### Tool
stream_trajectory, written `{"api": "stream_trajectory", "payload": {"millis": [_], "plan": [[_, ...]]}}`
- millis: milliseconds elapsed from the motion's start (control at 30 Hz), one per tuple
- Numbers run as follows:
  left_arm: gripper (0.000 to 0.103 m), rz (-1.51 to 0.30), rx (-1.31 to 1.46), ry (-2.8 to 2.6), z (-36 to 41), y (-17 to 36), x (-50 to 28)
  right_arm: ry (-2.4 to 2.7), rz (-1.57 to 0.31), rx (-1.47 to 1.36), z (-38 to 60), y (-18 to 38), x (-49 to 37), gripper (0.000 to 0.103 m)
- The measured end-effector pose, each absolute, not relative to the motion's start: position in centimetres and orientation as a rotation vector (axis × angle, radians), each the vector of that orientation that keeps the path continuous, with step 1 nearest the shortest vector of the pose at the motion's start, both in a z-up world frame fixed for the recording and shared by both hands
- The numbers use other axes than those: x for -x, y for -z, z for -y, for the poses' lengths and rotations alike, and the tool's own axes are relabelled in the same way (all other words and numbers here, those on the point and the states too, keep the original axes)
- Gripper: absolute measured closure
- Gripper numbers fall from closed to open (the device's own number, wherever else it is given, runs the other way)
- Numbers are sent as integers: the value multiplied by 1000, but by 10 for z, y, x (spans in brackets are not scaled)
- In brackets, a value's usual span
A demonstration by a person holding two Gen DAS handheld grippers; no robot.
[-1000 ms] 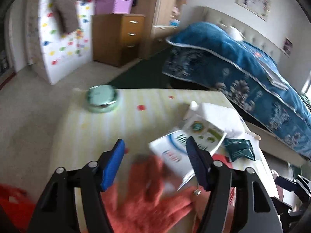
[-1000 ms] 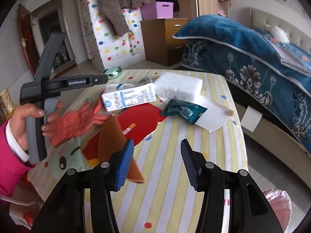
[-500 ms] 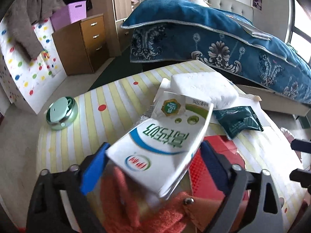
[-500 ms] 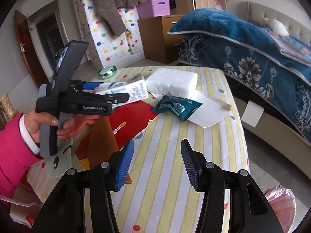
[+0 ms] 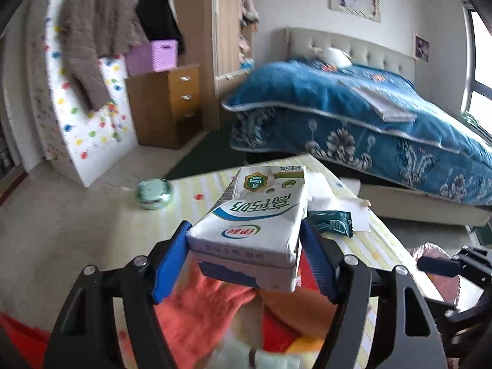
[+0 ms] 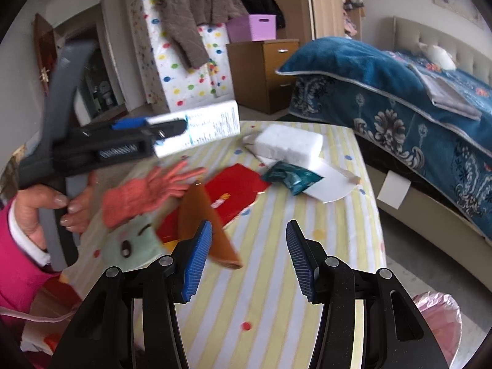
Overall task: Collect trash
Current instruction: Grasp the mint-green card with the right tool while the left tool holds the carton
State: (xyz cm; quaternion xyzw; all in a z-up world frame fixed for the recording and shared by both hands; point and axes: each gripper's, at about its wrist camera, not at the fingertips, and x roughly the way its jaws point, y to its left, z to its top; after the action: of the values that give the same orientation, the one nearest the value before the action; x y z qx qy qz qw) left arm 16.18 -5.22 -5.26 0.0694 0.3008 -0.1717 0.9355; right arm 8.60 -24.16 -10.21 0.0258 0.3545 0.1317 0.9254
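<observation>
Milk carton: a white rectangular paper carton with green and blue print (image 5: 255, 218), lifted clear of the table and lying on its side between the left gripper's blue pads; in the right wrist view its printed side panel (image 6: 212, 123) sticks out past the gripper's tips.
Left gripper: black two-finger tool (image 5: 246, 246) with jaws closing, pads against both sides of the carton; a hand in a pink sleeve (image 6: 46, 206) grips its grey handle.
Under the carton: an orange knitted glove (image 6: 144, 190) and a red flat paper packet (image 6: 236, 190) lying on the tabletop.
Other trash: a dark teal foil wrapper (image 6: 292, 176) resting on a white paper sheet (image 6: 329, 184), just beside a white foam block (image 6: 289, 144).
Table: yellow-and-white striped cloth with coloured dots (image 6: 276, 276).
Right gripper: black tool with blue pads (image 6: 249, 256), jaws apart at a middling gap, nothing between them, hovering above the striped cloth.
Far corner: a pale green round tin (image 5: 153, 193) near the table edge.
</observation>
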Motion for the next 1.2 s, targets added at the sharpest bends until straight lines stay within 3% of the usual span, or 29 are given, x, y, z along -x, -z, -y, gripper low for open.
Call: {"api": "stream_trajectory", "payload": {"millis": [267,367,533,967,1000,1067,1100,1200], "plan": [[33,-561,-81,202,-11,40,-99,-425,-780,27,178,107,-72,50],[33,-582,-27,152,-39,48,-88,-478,-814,58,151,115,-76,45],[33,-608,33,94,-76,59,-82,-516,-845,137,106,128,-82,25],[33,-620,89,77,-107,72,-81,-494,-896,281,47,163,-95,25],[33,-622,92,77,-108,73,-81,-480,-888,277,48,163,-93,28],[33,-621,91,74,-109,73,-79,-448,-889,267,54,160,-93,42],[33,-619,92,74,-110,72,-79,-451,-893,259,56,160,-95,54],[33,-611,86,76,-107,68,-76,-465,-877,214,63,150,-92,72]]}}
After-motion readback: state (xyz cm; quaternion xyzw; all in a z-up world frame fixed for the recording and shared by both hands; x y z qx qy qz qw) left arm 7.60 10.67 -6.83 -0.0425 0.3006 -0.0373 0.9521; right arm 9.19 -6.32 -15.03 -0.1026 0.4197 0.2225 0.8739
